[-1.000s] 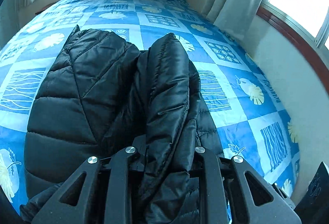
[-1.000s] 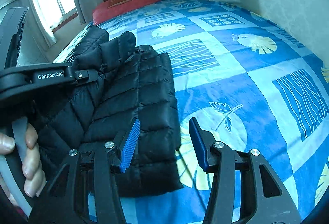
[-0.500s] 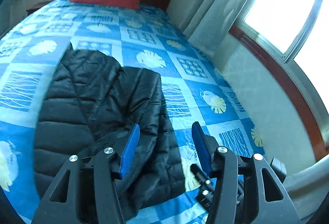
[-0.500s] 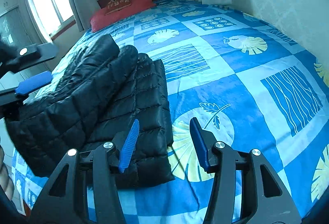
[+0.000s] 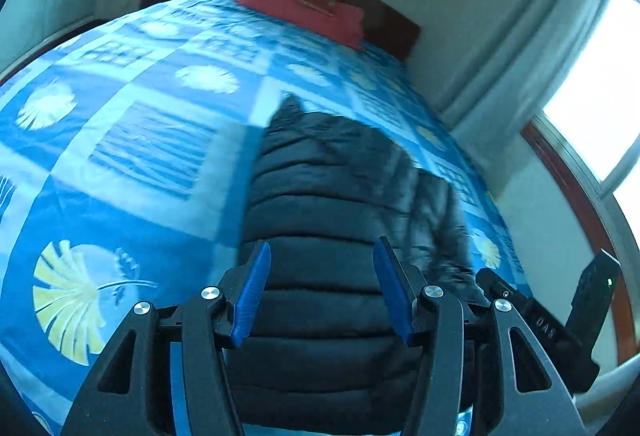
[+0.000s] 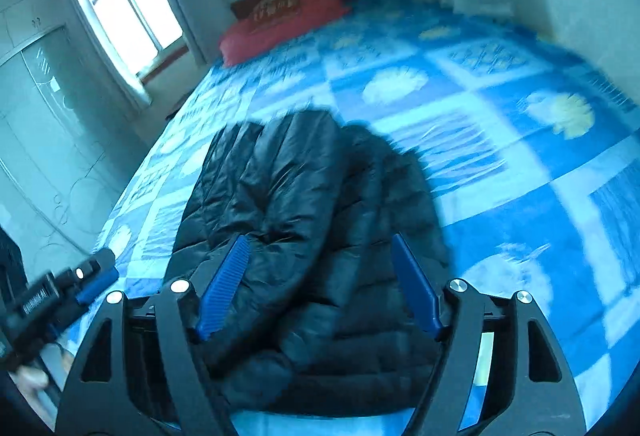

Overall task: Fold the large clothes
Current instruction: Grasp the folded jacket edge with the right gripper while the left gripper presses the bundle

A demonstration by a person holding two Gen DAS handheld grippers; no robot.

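A black quilted puffer jacket lies folded lengthwise on the blue patterned bed cover; it also shows in the right wrist view, with one side laid over the other. My left gripper is open and empty above the jacket's near end. My right gripper is open and empty, also over the jacket's near end. The left gripper shows at the left edge of the right wrist view. Both views are blurred by motion.
A red pillow and a dark wooden headboard are at the far end of the bed. A wall with curtains and a window runs along the bed's right side. A window and a wardrobe stand beyond its left side.
My left gripper let go of the jacket fold, opened and swung left over the jacket's near end. The jacket now lies flatter. My right gripper stayed open and moved left over the jacket.
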